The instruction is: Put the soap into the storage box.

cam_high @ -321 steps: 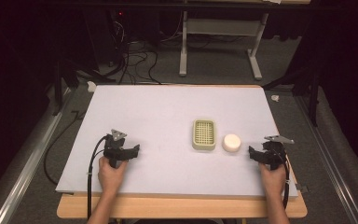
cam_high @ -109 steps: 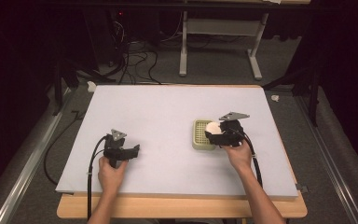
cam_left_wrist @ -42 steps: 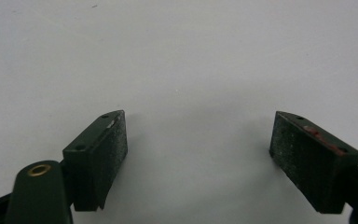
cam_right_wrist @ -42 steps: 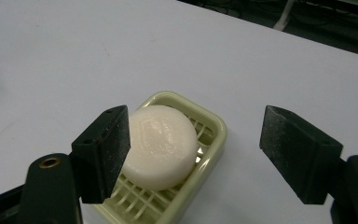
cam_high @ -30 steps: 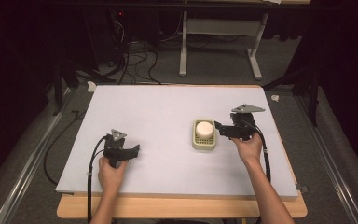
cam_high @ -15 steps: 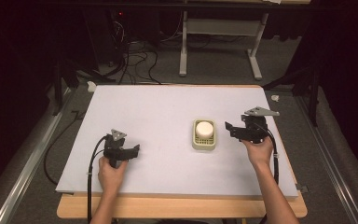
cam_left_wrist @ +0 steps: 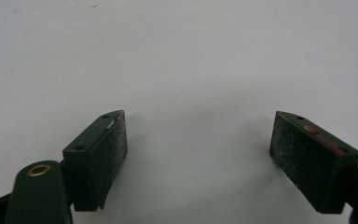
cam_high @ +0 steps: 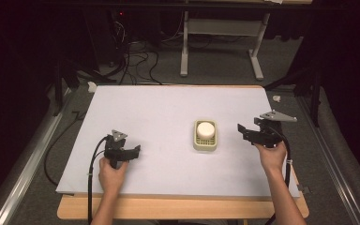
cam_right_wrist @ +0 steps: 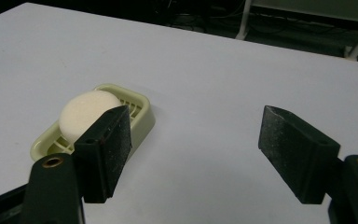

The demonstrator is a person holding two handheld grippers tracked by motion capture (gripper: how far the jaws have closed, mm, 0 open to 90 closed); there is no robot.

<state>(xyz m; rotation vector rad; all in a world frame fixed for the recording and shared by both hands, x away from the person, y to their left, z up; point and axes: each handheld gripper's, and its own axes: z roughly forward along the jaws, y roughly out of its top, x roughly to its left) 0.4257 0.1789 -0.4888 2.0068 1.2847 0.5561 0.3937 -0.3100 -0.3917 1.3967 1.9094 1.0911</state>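
since the earlier frames the soap (cam_high: 205, 128) has gone from the bare surface (cam_high: 159, 108) into the dish (cam_high: 205, 141), and the right tongs (cam_high: 244, 132) have drawn back from the dish toward the right edge. the soap, round and white, now sits on the far end of the pale green slotted dish, which lies a little right of the surface's middle. the right tongs are held above the surface just right of the dish, apart from it, jaws spread wide with nothing between them; in the right gripper view the dish (cam_right_wrist: 142, 116) and soap (cam_right_wrist: 87, 112) show partly behind the left jaw. the left tongs (cam_high: 133, 152) rest near the front left corner, well apart from the dish, unmoved, jaws also spread wide over bare surface (cam_left_wrist: 191, 60).
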